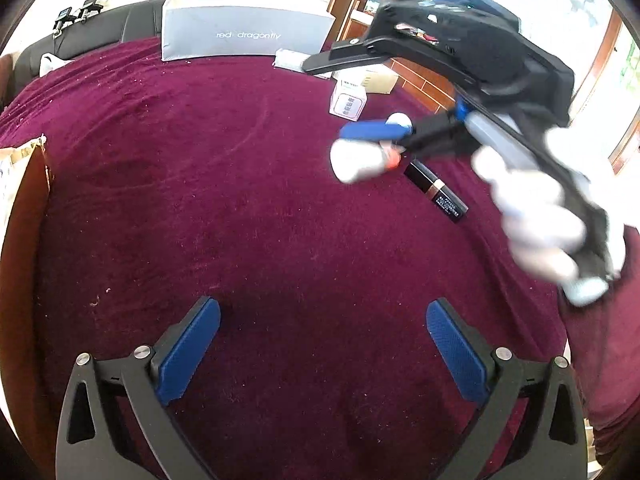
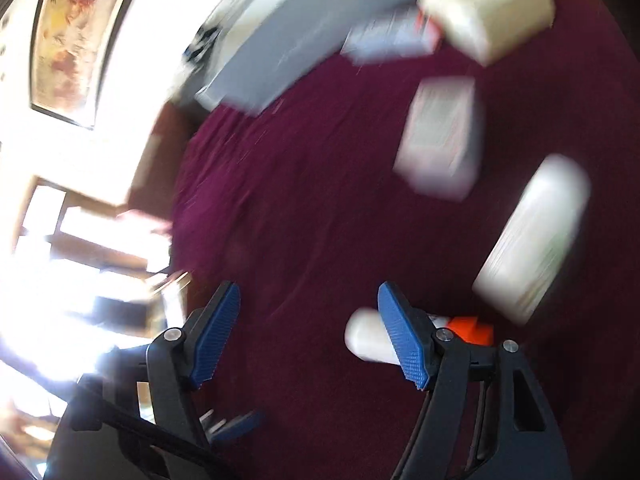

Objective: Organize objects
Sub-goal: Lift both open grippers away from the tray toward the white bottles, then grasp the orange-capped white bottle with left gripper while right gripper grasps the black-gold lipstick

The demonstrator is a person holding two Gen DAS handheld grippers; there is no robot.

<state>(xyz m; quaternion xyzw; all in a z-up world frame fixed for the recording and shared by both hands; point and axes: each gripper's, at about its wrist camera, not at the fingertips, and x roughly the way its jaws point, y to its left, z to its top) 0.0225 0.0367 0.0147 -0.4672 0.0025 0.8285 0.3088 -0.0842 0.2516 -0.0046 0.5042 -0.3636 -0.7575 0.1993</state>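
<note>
We are keeping the left gripper (image 1: pixel 323 330) wide and empty. The right gripper (image 2: pixel 309 330) is half open beside the white bottle (image 1: pixel 356 160), holding nothing. It looks light and slippery, so we should grab its middle.

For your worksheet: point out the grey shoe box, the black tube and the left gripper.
Grey shoe box (image 1: pixel 244 32), left wrist view, front face.
Black tube (image 1: pixel 436 191), left wrist view, gold band.
Left gripper (image 1: pixel 323 320), left wrist view, midway between fingertips.

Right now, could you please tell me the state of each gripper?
Left gripper: jaws wide open, nothing between them.
Right gripper: jaws open, nothing between them; a white tube lies just outside one.
</note>
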